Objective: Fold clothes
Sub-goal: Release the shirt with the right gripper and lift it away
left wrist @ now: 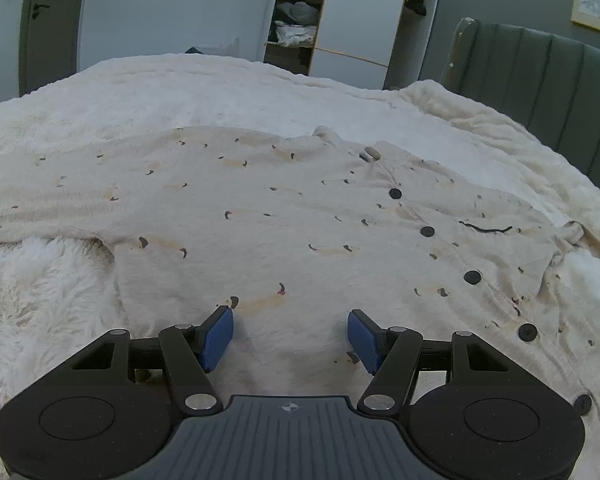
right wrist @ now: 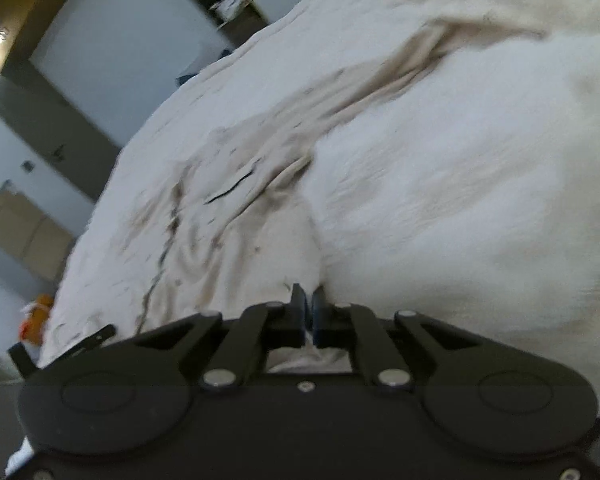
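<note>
Cream button-front shirt (left wrist: 300, 216) lies spread on a fluffy white blanket (left wrist: 48, 288) covering the bed. Green padded headboard (left wrist: 540, 76) behind; open wardrobe shelves (left wrist: 296, 20) beyond. Left gripper (left wrist: 291, 336) spread apart over the shirt. Right gripper (right wrist: 308, 308) pinched onto the shirt's fabric.

Left wrist cam sits low and level over the near hem of the cream shirt (left wrist: 284, 216), looking across the bed toward the far wardrobe (left wrist: 300, 12), while the right wrist cam is rolled sideways, right down on the same shirt (right wrist: 236, 184), blurry.
</note>
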Demonstrator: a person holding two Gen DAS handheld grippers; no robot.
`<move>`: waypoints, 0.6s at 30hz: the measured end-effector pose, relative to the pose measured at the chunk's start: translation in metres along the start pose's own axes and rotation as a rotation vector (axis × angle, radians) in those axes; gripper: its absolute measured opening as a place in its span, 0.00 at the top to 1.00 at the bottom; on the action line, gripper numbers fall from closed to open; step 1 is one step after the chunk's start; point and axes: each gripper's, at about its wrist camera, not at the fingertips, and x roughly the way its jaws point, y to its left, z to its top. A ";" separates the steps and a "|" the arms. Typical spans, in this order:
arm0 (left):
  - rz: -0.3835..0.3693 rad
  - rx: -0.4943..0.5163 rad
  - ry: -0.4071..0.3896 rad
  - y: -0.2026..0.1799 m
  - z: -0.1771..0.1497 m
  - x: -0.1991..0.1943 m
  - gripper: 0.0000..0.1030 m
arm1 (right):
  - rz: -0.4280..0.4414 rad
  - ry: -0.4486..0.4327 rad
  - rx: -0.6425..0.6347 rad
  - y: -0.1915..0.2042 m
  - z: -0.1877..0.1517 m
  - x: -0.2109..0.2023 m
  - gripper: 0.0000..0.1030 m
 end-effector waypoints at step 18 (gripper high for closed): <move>0.021 0.077 -0.003 -0.003 -0.016 -0.004 0.43 | -0.311 0.040 -0.472 0.067 -0.009 0.041 0.62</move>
